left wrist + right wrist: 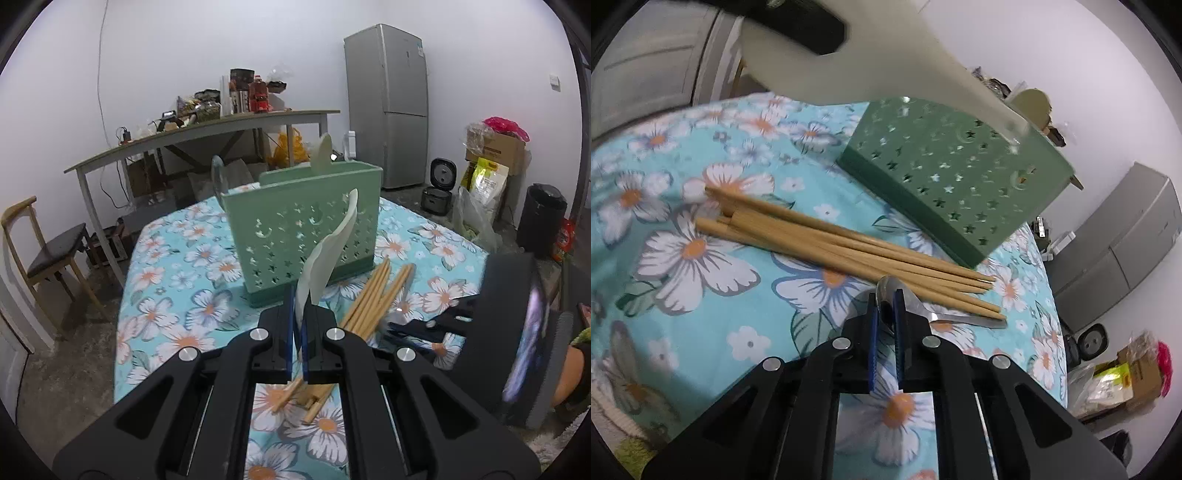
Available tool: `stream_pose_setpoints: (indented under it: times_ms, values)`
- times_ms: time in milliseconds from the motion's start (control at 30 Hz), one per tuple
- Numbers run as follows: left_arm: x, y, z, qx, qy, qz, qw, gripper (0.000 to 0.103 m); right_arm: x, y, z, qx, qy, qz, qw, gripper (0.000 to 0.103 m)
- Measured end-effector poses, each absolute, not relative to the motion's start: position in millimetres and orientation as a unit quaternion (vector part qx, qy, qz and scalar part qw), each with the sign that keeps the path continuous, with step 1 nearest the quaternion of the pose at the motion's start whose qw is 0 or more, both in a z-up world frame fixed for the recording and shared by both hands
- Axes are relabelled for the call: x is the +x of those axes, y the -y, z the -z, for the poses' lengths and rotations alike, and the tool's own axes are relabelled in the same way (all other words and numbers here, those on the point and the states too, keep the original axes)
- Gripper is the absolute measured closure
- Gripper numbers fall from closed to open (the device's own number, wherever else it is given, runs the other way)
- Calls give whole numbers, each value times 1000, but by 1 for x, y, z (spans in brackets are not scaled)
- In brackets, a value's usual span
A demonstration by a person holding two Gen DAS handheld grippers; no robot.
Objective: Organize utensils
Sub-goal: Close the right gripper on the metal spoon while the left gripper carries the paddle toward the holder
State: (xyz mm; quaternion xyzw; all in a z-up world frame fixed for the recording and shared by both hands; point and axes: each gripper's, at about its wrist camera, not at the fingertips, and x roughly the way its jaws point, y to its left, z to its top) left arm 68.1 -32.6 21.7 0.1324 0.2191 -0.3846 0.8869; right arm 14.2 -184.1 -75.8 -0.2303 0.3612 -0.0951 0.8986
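Note:
My left gripper [298, 308] is shut on a pale green rice paddle [332, 243], held above the table with its handle pointing up toward the green perforated utensil holder [303, 229]. The paddle also shows in the right wrist view [886, 55], above the holder [960, 173]. My right gripper [885, 306] is shut on the bowl of a metal spoon [923, 308] that lies on the cloth beside several wooden chopsticks [849, 247]. The chopsticks [373, 295] lie right of the holder in the left wrist view, where the right gripper [413, 328] shows too. The holder holds a clear utensil [218, 177] and a green one [323, 151].
The table wears a blue floral cloth [177, 258]. Behind it stand a cluttered grey side table [207, 129], a wooden chair [48, 254], a fridge [388, 103], rice cookers [441, 184], boxes and bags [491, 162] on the floor.

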Motion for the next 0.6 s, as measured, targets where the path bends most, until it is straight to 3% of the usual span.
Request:
stream_pose_setpoints:
  times_ms: [300, 600]
  values:
    - [70, 8, -59, 114, -183, 363, 907, 100, -10, 204, 33, -176, -337, 105, 919, 100]
    - [100, 7, -90, 168, -180, 322, 914, 100, -17, 222, 17, -137, -317, 106, 933, 100]
